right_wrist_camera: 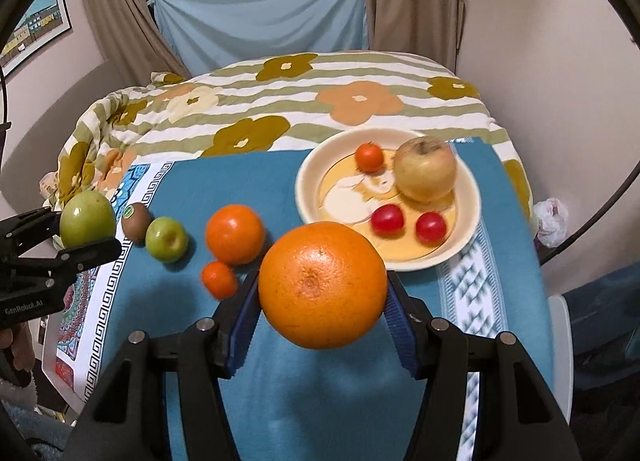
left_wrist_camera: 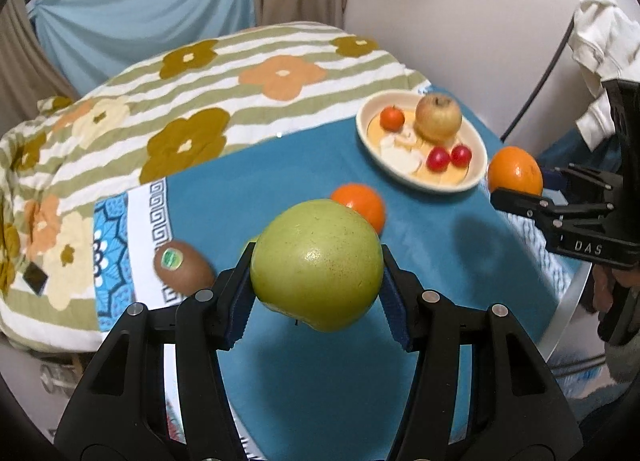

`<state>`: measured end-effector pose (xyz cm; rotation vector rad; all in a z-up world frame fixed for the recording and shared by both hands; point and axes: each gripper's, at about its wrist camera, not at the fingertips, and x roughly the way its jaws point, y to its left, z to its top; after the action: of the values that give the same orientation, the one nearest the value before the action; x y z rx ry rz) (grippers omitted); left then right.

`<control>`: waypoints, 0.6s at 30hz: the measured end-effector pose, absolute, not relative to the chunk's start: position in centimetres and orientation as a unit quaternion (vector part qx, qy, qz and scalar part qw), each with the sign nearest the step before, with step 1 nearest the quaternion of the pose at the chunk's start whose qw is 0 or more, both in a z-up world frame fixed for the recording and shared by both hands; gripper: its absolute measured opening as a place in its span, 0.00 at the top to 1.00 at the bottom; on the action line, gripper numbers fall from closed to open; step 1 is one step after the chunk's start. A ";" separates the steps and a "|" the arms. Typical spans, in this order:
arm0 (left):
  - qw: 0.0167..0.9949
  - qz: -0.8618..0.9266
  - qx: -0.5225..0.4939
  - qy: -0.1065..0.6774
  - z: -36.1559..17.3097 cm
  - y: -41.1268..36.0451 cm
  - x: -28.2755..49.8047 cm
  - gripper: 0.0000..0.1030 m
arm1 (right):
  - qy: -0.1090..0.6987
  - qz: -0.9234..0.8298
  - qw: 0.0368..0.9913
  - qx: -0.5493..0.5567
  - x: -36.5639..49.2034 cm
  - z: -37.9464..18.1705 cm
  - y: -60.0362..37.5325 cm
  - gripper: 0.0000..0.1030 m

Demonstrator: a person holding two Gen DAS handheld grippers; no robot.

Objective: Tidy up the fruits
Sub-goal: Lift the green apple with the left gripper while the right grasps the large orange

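Observation:
My left gripper (left_wrist_camera: 316,273) is shut on a large green apple (left_wrist_camera: 316,261) and holds it above the blue cloth; it also shows at the left of the right wrist view (right_wrist_camera: 86,231). My right gripper (right_wrist_camera: 322,305) is shut on a big orange (right_wrist_camera: 322,285), held above the cloth just in front of the cream plate (right_wrist_camera: 312,169); the orange shows at the right of the left wrist view (left_wrist_camera: 515,175). On the plate lie a yellow apple (right_wrist_camera: 426,171), a small tangerine (right_wrist_camera: 369,157) and two red fruits (right_wrist_camera: 387,219). On the cloth lie a kiwi (right_wrist_camera: 135,221), a small green apple (right_wrist_camera: 166,239), an orange (right_wrist_camera: 235,233) and a small tangerine (right_wrist_camera: 218,279).
The blue cloth (right_wrist_camera: 280,381) covers the table, with a flowered striped quilt (right_wrist_camera: 280,101) behind it. A wall stands to the right. White cloth hangs on a rack (left_wrist_camera: 600,45) at the right of the left wrist view.

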<state>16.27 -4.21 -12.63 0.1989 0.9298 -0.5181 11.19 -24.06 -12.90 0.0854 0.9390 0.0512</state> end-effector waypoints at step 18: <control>0.858 -0.219 0.053 0.461 -14.8 -16.8 20.6 0.42 | 0.450 0.078 0.890 0.012 15.8 -13.7 -33.5 0.47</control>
<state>20.63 -16.75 -14.79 0.1112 0.9677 -0.4604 15.82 -33.48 -13.75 0.0250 0.9338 0.1612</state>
